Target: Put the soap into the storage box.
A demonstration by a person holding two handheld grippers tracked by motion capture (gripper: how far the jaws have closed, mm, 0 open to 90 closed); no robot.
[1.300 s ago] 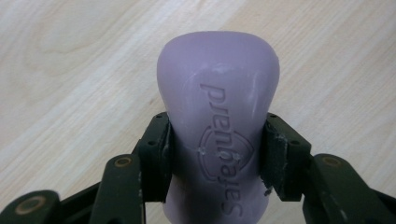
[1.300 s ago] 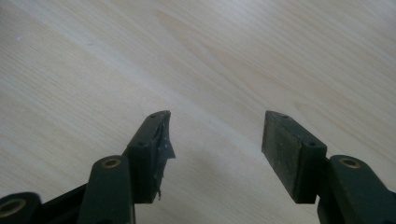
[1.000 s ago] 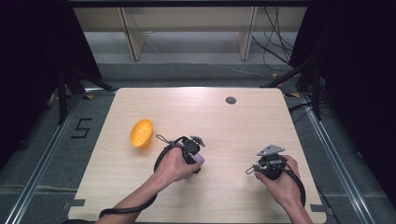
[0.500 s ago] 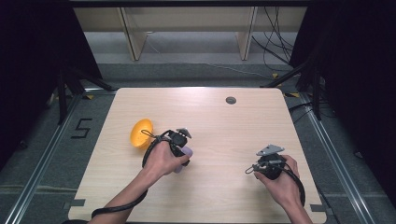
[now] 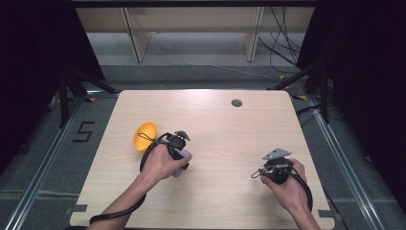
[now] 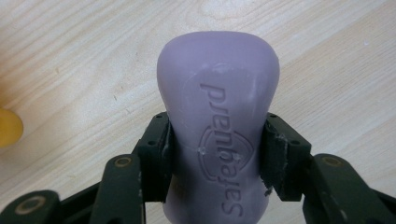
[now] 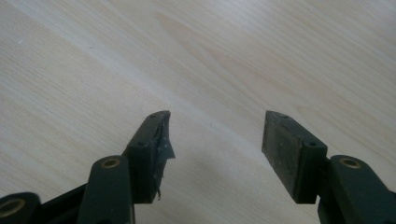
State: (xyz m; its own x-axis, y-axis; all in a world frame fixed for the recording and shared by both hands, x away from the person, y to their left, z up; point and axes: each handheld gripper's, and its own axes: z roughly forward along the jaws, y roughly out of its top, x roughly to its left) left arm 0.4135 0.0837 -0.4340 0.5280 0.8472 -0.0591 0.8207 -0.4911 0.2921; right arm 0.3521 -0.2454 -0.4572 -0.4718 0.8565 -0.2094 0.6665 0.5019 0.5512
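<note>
High view: left gripper [image 5: 181, 154] near yellow object [image 5: 145, 136], over table [image 5: 225, 124].
Left gripper view: clamped on purple soap bar [image 6: 218, 116] across narrow waist — likely firm, slick, light.
Right gripper view: right gripper [image 7: 215, 140] spread, empty.

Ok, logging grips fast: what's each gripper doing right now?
Left gripper: shut on the purple soap bar.
Right gripper: open, holding nothing, above the table.
</note>
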